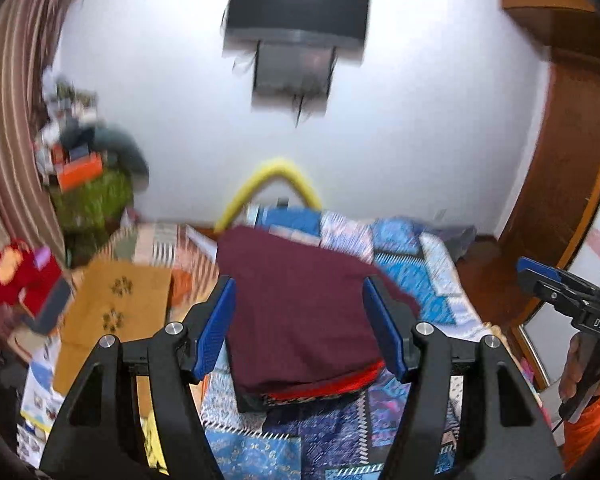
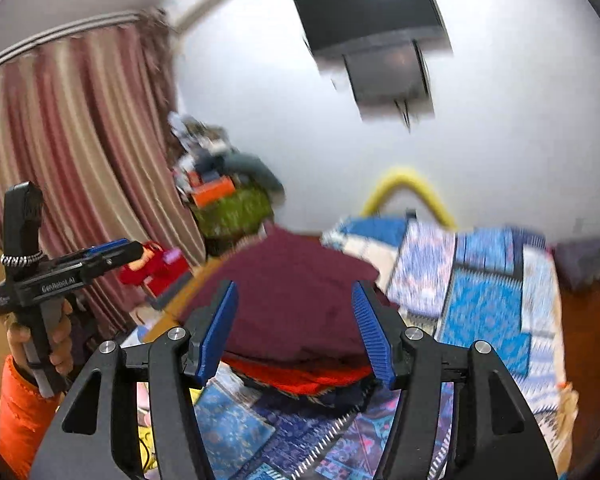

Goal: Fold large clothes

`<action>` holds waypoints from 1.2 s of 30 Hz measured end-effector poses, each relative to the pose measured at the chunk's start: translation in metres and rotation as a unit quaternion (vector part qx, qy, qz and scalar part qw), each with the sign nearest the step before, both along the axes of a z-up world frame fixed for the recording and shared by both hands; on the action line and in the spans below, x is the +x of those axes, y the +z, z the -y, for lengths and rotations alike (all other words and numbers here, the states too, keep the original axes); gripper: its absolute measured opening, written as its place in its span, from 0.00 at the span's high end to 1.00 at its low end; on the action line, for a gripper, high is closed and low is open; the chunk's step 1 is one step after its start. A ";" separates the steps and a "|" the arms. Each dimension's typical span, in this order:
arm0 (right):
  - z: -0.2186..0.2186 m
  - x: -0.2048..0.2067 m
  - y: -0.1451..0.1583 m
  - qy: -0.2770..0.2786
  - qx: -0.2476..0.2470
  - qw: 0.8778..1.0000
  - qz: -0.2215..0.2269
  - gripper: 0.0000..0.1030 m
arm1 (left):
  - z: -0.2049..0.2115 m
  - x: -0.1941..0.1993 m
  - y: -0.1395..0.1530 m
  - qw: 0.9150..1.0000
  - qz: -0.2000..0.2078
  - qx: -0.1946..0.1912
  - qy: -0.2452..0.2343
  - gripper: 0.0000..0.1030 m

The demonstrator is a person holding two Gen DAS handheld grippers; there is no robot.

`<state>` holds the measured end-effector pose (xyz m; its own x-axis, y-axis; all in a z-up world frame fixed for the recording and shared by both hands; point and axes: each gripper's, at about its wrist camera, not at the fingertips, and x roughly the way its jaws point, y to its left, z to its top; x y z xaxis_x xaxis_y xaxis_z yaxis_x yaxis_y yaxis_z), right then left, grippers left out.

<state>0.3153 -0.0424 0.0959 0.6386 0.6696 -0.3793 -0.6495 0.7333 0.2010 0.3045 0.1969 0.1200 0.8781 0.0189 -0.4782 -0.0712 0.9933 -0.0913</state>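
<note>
The maroon garment (image 1: 300, 304) lay folded on top of a small stack on the bed (image 1: 432, 264), with a red garment (image 1: 332, 388) showing as a thin edge beneath it and a darker patterned layer under that. From the left gripper (image 1: 300, 324) the stack sat dead ahead at twelve o'clock, framed between the two blue pads, whose jaws stood wide apart and held nothing. The right gripper (image 2: 296, 328) saw much the same: the maroon garment at twelve o'clock, its near edge low between the pads, jaws spread and empty.

In the left view the fold's long axis seemed to run from six towards twelve o'clock, away from the person, with a loose corner spilling out towards three o'clock past the right pad. Both grippers hung above the near edge without touching the cloth, as far as the blur allowed. Neither looked clearly nearer; the left one seemed squarer to the stack, the right one angled in from the five o'clock side. Any next grasp would probably turn on that near edge. Each view caught the other gripper at its margin.
</note>
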 end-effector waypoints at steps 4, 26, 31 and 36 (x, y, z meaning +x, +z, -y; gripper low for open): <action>0.010 -0.054 0.022 0.003 0.028 0.998 0.064 0.45 | 0.041 -0.069 0.028 0.996 0.080 0.037 -0.006 0.38; 0.031 -0.173 -0.016 -0.088 0.059 0.977 0.184 0.00 | 0.114 -0.223 -0.033 0.974 0.212 0.050 0.063 0.02; 0.033 -0.169 -0.018 -0.094 0.052 0.980 0.165 0.00 | 0.113 -0.228 -0.039 0.975 0.203 0.050 0.072 0.01; 0.032 -0.172 -0.021 -0.102 0.043 0.980 0.166 0.00 | 0.122 -0.232 -0.042 0.975 0.203 0.058 0.076 0.01</action>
